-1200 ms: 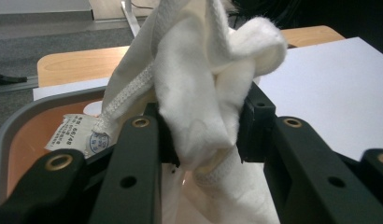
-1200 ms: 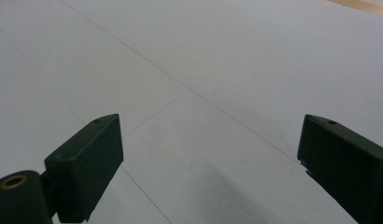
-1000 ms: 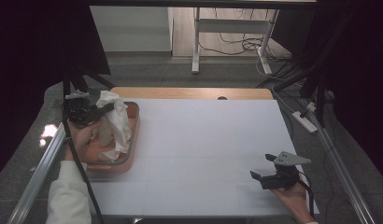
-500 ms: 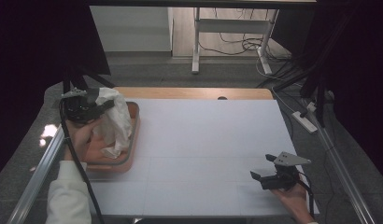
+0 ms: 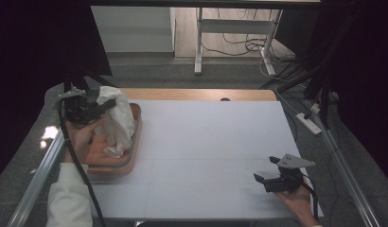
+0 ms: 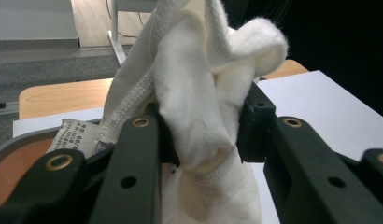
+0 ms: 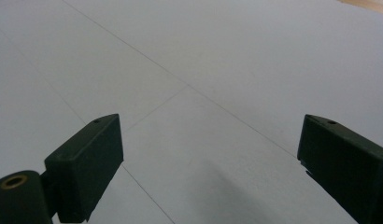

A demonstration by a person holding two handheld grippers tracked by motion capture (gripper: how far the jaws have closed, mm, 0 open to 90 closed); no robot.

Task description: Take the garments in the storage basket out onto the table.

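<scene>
Pinching a bunched white cloth (image 6: 203, 107) between its jaws, the left gripper (image 6: 201, 135) is holding it up over the orange tray (image 5: 131, 156) at the counter's left edge. Cloth is spilling up and over both jaws in the left gripper view; a printed label (image 6: 75, 135) is hanging off it w/ text too small to read. In the high view the cloth (image 5: 117, 124) is draping from the left gripper (image 5: 83, 109) down into the tray, lower end touching it. Right gripper (image 5: 272, 178) is sitting low at the near right of the white counter (image 5: 211, 142), jaws spread wide apart w/ nothing between them, well apart from the tray.
</scene>
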